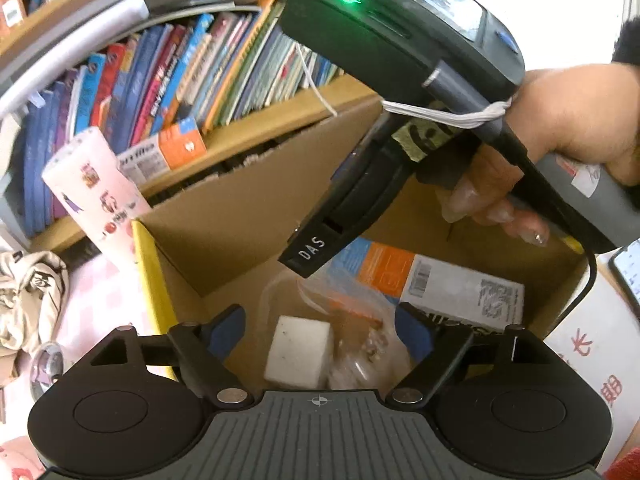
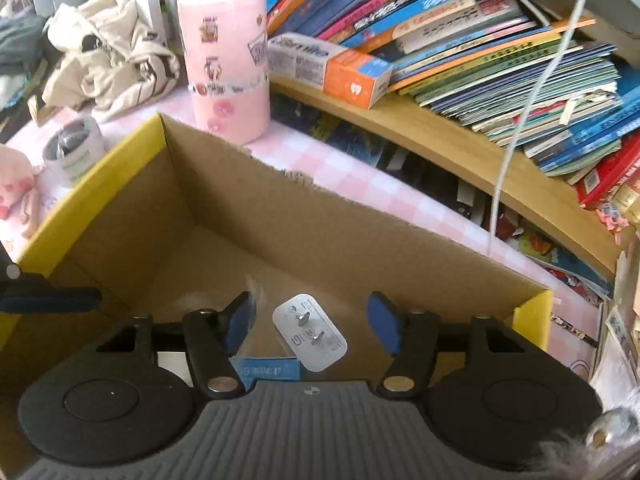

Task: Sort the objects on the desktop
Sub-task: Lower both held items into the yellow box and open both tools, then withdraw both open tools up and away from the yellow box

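A cardboard box (image 1: 240, 208) with yellow rims sits on the pink checked desk. In the left wrist view my left gripper (image 1: 320, 330) is open above it, over a white block (image 1: 300, 350), a clear plastic bag (image 1: 352, 320) and an orange-and-grey carton (image 1: 440, 280) lying inside. The right gripper's body (image 1: 400, 60), held by a hand, hangs over the box. In the right wrist view my right gripper (image 2: 312, 322) is open over the box (image 2: 260, 216), and a white plug charger (image 2: 310, 332) lies between its fingers, prongs up, untouched.
A pink paper roll (image 2: 224, 60) stands behind the box. A toothpaste carton (image 2: 328, 66) lies on the wooden shelf (image 2: 440, 136) under leaning books. A beige cloth bag (image 2: 108, 48) and a small white jar (image 2: 74, 150) sit at the left. A phone (image 1: 628, 268) lies right.
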`<state>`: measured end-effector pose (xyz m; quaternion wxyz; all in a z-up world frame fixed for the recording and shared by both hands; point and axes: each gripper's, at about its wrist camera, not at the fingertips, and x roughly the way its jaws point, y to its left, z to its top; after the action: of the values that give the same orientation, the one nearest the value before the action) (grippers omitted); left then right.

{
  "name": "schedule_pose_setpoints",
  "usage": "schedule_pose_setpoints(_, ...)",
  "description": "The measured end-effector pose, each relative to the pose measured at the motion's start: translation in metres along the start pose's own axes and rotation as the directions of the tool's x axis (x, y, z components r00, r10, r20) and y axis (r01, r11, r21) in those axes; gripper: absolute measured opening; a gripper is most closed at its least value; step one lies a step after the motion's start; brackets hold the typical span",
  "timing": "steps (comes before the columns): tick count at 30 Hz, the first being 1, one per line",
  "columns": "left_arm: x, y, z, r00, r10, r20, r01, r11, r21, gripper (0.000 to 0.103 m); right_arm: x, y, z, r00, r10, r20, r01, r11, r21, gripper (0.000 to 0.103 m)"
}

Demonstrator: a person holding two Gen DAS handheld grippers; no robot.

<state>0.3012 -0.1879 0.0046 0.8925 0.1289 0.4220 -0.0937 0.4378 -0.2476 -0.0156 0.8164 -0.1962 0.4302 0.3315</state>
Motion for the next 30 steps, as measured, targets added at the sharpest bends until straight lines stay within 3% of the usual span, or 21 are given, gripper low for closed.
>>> schedule_pose_setpoints(6,-0.021,-0.002,-0.005,0.998,0.036,0.047,-0.035,0.999,-0.003,0.086,-0.025,0.005,-0.007,0.998,-0.016,0.057,0.016,1.0,0.004,0.078)
schedule_pose_setpoints(21,-0.081,-0.005,-0.034,0.989,0.066,0.131,-0.059,0.996,-0.061,0.088,-0.074,0.038,-0.034,0.988,-0.032,0.153,0.038,0.999,-0.036,0.08)
schedule_pose_setpoints(30,-0.106,0.005,-0.065,0.983,0.109,0.15,-0.083,0.982,-0.169,0.088,-0.095,0.053,-0.055,0.983,-0.032,0.178,0.038,0.999,-0.026,0.083)
